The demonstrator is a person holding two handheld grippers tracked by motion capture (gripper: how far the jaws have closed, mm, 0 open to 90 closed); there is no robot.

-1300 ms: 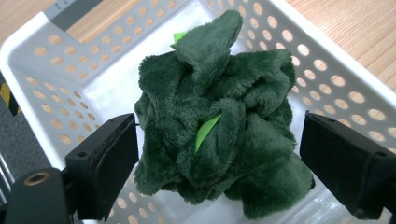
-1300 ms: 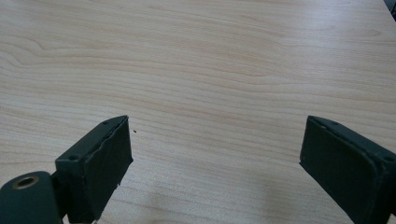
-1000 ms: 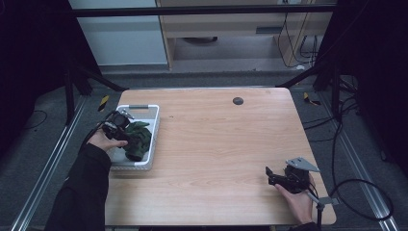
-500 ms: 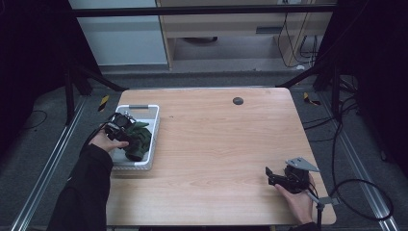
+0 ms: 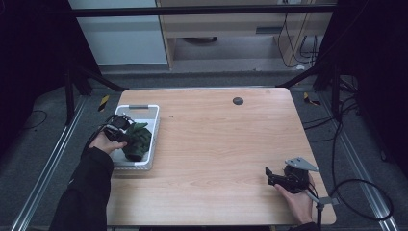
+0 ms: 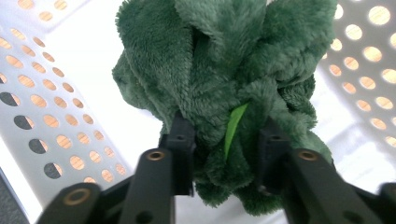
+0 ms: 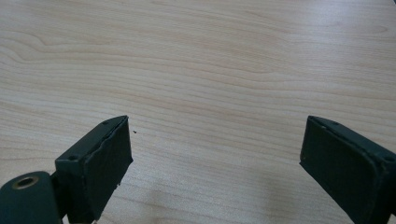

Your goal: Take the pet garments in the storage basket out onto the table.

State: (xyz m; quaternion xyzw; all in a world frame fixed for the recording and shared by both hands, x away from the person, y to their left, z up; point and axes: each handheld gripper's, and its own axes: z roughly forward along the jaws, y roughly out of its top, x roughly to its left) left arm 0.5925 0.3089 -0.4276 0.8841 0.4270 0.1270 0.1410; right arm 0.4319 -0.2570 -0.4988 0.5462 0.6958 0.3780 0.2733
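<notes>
As it sits bunched in left gripper – green cloth, fuzzy w/ folds.

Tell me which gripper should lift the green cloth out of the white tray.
Left. The left gripper has just been closing its jaws and now pinches the green cloth in the white tray. The right gripper rests open on bare table, far across from the tray.

Wooden table, small dark round spot near its far edge, grey floor
</notes>
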